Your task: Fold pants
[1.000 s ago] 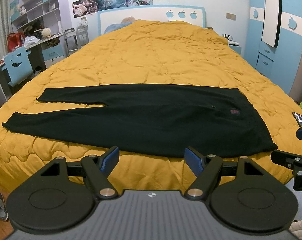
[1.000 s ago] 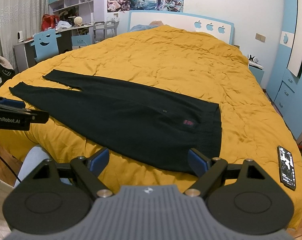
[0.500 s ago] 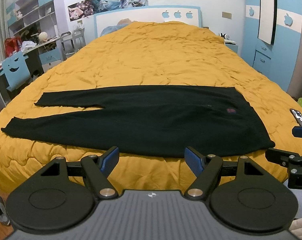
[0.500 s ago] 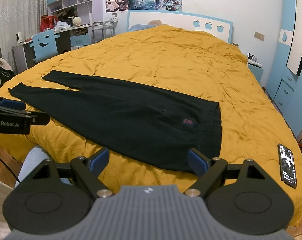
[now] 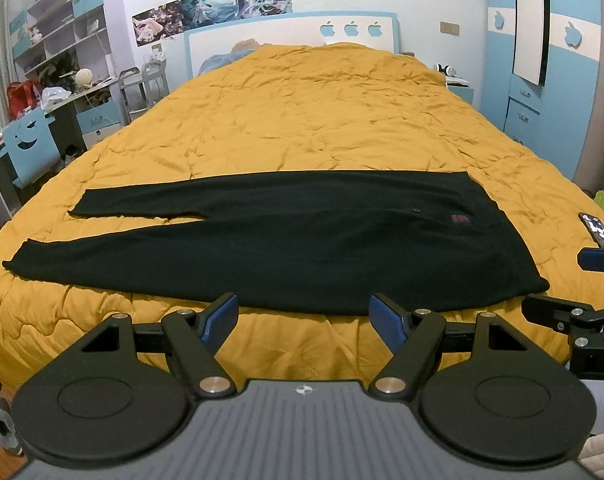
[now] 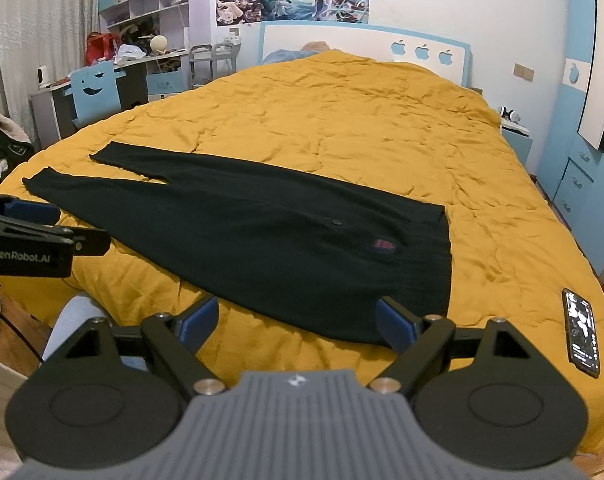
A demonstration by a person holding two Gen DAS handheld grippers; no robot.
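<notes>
Left wrist view: the left hand-held gripper hangs with its blue pads spread wide and empty, just short of the near edge of the black pants, which lie flat across the yellow bed ahead, legs to its left, waistband to its right. The right hand-held gripper is likewise spread and empty, the waistband just ahead and a phone to its right.
</notes>
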